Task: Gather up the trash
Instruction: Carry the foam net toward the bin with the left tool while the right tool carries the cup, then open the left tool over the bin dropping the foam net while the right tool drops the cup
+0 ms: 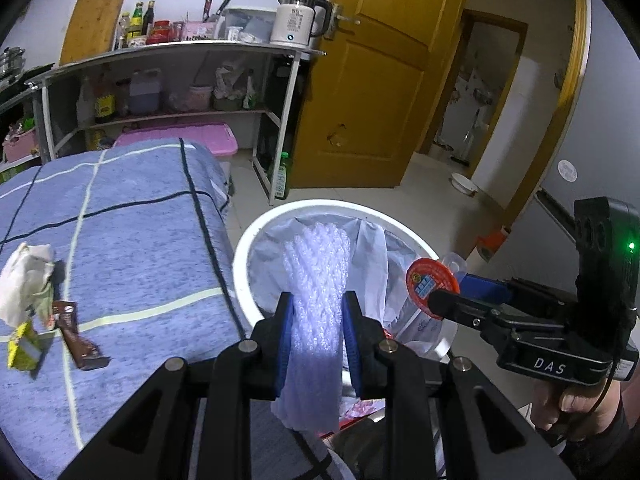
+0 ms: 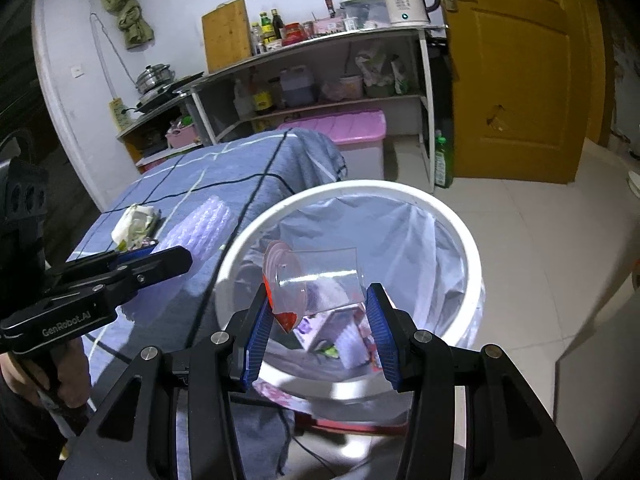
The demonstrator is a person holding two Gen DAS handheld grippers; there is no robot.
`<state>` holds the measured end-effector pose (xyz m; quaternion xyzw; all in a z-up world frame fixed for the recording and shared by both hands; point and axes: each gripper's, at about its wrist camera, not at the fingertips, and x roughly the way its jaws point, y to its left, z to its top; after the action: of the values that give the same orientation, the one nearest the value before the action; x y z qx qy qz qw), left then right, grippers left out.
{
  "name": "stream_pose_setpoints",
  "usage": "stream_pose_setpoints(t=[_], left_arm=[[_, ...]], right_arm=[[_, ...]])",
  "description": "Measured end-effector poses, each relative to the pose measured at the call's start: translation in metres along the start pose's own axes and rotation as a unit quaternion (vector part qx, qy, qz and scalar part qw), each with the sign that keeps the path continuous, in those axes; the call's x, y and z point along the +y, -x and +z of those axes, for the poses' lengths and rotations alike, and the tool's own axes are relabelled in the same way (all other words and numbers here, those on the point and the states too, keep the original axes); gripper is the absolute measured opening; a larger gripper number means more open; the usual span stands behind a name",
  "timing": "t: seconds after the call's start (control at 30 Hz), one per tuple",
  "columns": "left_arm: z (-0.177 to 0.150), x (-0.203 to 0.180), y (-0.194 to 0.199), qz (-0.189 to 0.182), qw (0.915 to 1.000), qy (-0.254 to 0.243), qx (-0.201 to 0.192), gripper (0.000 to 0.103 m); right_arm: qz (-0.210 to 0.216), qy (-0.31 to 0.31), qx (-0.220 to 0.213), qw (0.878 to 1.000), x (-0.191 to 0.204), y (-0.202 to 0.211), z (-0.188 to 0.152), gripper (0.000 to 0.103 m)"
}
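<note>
Foam net [image 1: 318, 280], clear cup [image 2: 320, 280] above lined bin [image 2: 460, 216].

The round white plastic bin [image 2: 460, 216], lined with a thin clear bag, stands on the floor just beside the surface covered by a blue checked cloth [image 1: 140, 220]. The left hand-held gripper [image 1: 318, 336] holds a white foam-net sleeve [image 1: 318, 280] at the bin's near rim. The right hand-held gripper [image 2: 320, 320] holds a clear plastic cup with a red foil lid [image 2: 316, 276] over the bin's mouth, to the right of the sleeve. On the cloth, left of the bin, lie a crumpled white tissue [image 1: 24, 280], a brown snack wrapper [image 1: 78, 336] and a yellow wrapper [image 1: 22, 350]. Behind the surface stands a metal shelf rack [image 1: 176, 52] with a white electric kettle [image 1: 298, 20] on top; a wooden door [image 1: 380, 72] is to its right.
</note>
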<state>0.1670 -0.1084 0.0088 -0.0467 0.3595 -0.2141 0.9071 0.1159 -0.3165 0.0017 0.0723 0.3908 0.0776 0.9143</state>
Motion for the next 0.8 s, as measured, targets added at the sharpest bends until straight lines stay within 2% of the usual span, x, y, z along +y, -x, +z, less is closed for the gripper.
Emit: stream_pose_setpoints(t=[0.6, 0.7, 0.73, 0.8], left_arm=[[0.003, 0.001, -0.044, -0.014, 0.9991, 0.004, 0.041, 0.027], [0.003, 0.002, -0.046, -0.014, 0.9990, 0.005, 0.043, 0.037], [0.004, 0.002, -0.047, -0.015, 0.9990, 0.006, 0.042, 0.046], [0.004, 0.003, -0.046, -0.016, 0.9990, 0.010, 0.041, 0.049]], right_arm=[[-0.013, -0.010, 0.049, 0.999, -0.019, -0.033, -0.004, 0.049], [-0.015, -0.008, 0.049, 0.999, -0.019, -0.035, -0.004, 0.053], [-0.014, -0.008, 0.048, 0.999, -0.019, -0.035, -0.004, 0.054], [-0.015, -0.008, 0.046, 0.999, -0.019, -0.035, -0.004, 0.054]])
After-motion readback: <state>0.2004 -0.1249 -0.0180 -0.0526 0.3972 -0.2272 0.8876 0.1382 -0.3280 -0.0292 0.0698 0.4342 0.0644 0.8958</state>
